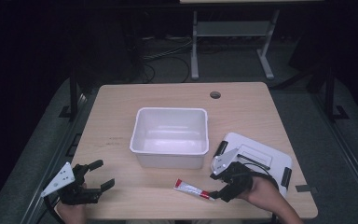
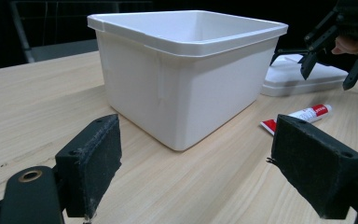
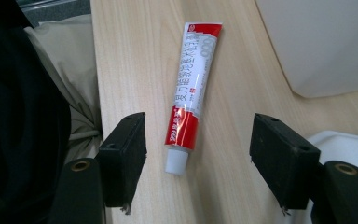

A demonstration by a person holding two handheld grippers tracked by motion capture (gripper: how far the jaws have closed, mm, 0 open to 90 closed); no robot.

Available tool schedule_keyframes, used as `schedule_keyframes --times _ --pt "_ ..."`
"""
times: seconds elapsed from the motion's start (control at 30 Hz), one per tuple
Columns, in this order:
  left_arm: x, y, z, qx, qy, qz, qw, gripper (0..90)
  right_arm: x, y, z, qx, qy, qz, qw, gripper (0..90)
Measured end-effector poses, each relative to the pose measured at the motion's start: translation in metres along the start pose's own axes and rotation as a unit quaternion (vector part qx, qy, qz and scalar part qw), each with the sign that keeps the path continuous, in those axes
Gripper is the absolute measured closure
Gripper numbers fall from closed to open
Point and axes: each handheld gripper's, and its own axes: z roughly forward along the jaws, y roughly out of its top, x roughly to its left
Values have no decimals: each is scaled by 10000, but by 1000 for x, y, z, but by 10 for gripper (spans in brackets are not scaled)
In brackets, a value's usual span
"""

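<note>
A red and white tube [image 1: 193,190] lies flat near the table's front edge, right of centre. My right gripper [image 1: 214,185] is open just over its capped end. In the right gripper view the tube [image 3: 191,88] points away with its white cap between the spread jaws of that gripper [image 3: 198,158], untouched. An empty white bin [image 1: 170,110] stands mid-table. My left gripper [image 1: 103,174] is open at the front left, holding nothing. From the left gripper view its jaws [image 2: 196,168] face the bin [image 2: 186,79], with the tube [image 2: 300,116] to the right.
A white lid [image 1: 261,156] with black clips lies flat right of the bin, under the right hand. The wooden table [image 1: 121,121] has a cable hole [image 1: 215,94] at the back. Bare wood separates the left gripper from the bin.
</note>
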Motion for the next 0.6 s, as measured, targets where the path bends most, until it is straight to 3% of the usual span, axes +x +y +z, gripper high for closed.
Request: schedule_keyframes --times 0.6 --pt "0 0 -1 -21 0 4 10000 157 3 6 25 121 152 -66 9998 344"
